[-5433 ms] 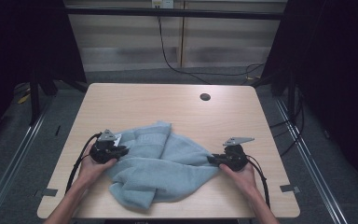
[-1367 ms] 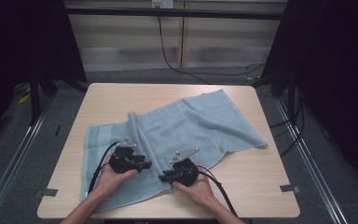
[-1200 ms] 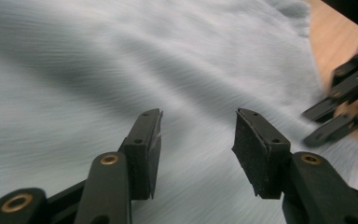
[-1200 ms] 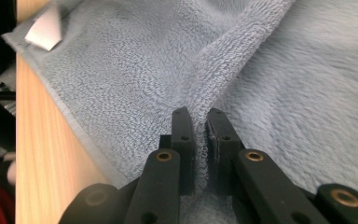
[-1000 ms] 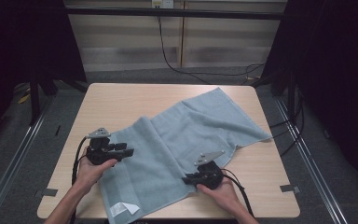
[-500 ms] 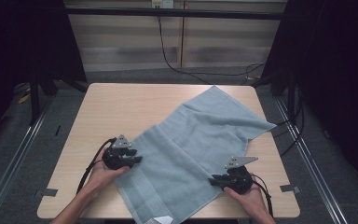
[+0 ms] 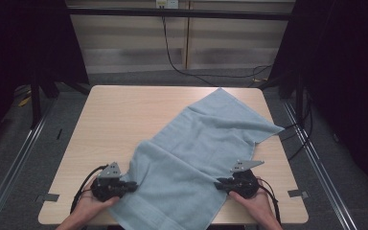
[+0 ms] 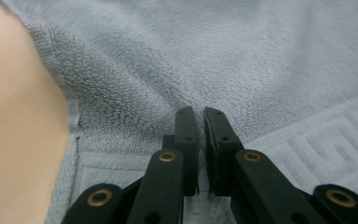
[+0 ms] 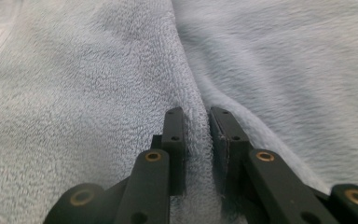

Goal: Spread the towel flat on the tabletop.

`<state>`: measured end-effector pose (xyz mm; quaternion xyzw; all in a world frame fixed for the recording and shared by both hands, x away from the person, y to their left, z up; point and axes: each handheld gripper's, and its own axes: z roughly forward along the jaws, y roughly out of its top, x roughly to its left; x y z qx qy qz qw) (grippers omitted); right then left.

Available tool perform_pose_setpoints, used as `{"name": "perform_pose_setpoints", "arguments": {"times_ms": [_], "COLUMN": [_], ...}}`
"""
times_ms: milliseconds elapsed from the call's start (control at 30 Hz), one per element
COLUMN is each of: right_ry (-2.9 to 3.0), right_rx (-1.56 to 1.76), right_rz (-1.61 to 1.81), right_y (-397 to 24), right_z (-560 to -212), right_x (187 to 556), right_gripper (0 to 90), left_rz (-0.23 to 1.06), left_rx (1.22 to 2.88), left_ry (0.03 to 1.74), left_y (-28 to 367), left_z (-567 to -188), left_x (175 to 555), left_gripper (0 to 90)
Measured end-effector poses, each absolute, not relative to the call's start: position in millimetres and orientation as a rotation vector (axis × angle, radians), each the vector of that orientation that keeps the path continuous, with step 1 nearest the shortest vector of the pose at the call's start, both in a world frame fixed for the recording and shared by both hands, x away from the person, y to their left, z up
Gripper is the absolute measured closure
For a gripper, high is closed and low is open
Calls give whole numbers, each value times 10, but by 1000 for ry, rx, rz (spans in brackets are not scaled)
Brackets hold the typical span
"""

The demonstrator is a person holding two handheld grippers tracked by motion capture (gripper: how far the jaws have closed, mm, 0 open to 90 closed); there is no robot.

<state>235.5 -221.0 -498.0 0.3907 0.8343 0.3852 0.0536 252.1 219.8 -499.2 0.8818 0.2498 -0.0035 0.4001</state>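
Observation:
A light blue towel (image 7: 196,148) lies spread slantwise over the wooden table (image 7: 124,115), from the near edge to the far right corner. My left gripper (image 7: 133,184) holds its near left edge, jaws shut on a pinch of the towel (image 8: 242,70) beside the woven border band. My right gripper (image 7: 218,183) grips the towel's near right edge, and a raised fold of the towel (image 9: 121,70) runs up between its jaws. A hand is behind each gripper at the table's front.
The towel's far right corner (image 7: 273,128) hangs slightly past the table's right side. Bare tabletop lies to the left and at the back. Dark curtains and a cable on the floor stand beyond the table.
Both grippers have drawn the towel toward the near edge and pulled it flatter. The left gripper moved nearer and slightly left, and the right gripper moved a little left.

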Motion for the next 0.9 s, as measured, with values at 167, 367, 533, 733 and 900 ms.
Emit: {"name": "perform_pose_setpoints", "arguments": {"times_ms": [167,367,533,733,900], "right_ry": [2575,2485,2382,2323,2313], "right_rx": [1151,1175,1240,1334,1375], "right_rz": [1159,1241,1238,1140,1083], "right_y": [-2153,-2220,-2318,-2499,-2569], "right_z": [-4953,-4831,-4763,-4858,-4919], "right_x": [2201,2222,2463,2682,2655], "right_gripper": [737,631,585,524,494], "left_rz": [-81,-24,18,111,163], "left_rx": [2223,2177,2169,2214,2239], "left_ry": [576,579,639,723,703], "left_y": [2230,2025,1749,1495,1439], "left_z": [-4945,-4774,-4678,-4867,-5013], "left_x": [2280,2719,3339,3782,3802], "left_gripper": [817,709,661,687,711]}}
